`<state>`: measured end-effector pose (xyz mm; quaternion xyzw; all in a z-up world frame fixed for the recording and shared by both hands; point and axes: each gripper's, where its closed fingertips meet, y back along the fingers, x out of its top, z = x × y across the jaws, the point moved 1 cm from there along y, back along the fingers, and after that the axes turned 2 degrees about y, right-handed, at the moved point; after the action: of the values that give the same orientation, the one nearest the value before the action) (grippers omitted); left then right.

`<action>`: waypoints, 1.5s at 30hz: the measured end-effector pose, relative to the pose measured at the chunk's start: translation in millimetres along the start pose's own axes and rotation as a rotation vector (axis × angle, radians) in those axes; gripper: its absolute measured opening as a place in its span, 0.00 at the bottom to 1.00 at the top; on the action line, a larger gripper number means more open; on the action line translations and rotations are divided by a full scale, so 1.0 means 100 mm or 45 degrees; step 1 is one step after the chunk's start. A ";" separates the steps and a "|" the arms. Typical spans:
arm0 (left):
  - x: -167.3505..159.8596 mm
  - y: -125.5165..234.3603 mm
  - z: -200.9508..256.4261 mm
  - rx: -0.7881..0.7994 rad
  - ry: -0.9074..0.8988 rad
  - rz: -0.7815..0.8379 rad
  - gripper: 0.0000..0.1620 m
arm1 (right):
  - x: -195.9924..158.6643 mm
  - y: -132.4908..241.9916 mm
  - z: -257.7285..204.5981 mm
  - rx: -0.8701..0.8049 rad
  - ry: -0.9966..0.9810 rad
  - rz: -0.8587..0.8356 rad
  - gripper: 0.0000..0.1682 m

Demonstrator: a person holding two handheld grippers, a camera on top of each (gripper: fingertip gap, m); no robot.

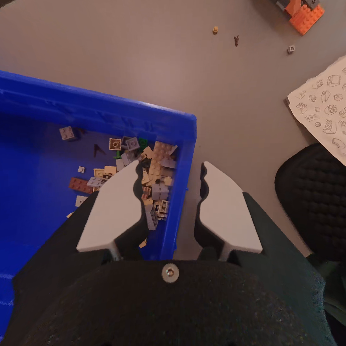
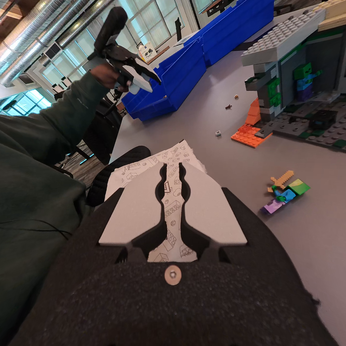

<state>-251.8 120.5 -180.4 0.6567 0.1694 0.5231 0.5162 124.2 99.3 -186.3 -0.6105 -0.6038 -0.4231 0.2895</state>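
Observation:
My left gripper (image 1: 170,164) is open and empty. It hangs over the right corner of a blue bin (image 1: 93,112), above a heap of loose grey, tan and brown bricks (image 1: 159,168). The right wrist view shows it too (image 2: 148,80), held in a hand over the blue bins (image 2: 168,101). My right gripper (image 2: 172,164) is open by a narrow gap with nothing between its fingers. It hovers over a white paper printed with brick drawings (image 2: 168,157), which also shows in the left wrist view (image 1: 322,112).
A grey brick building (image 2: 290,65) on dark baseplates with an orange plate (image 2: 247,136) stands at the right. A toy figure with a sword (image 2: 286,194) lies on the grey table. Small loose pieces (image 1: 215,30) (image 1: 291,49) are scattered there. A black chair (image 1: 314,196) stands at the table edge. My hands' fingertips stand some 35 centimeters from each other.

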 end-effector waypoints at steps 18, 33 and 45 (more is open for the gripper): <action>-0.21 -0.28 0.03 -0.083 -0.045 -0.076 0.34 | -0.03 -0.01 0.01 0.000 -0.004 -0.016 0.07; 0.68 -0.13 0.77 -0.022 -0.298 0.339 0.00 | -0.04 -0.01 0.02 0.001 -0.017 -0.018 0.07; 1.37 -1.37 0.89 0.035 -0.295 0.031 0.10 | -0.02 0.00 0.02 0.006 -0.023 -0.008 0.07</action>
<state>-77.1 236.7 -220.1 0.7218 0.1079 0.4476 0.5168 124.9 99.9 -189.2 -0.6117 -0.6093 -0.4169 0.2842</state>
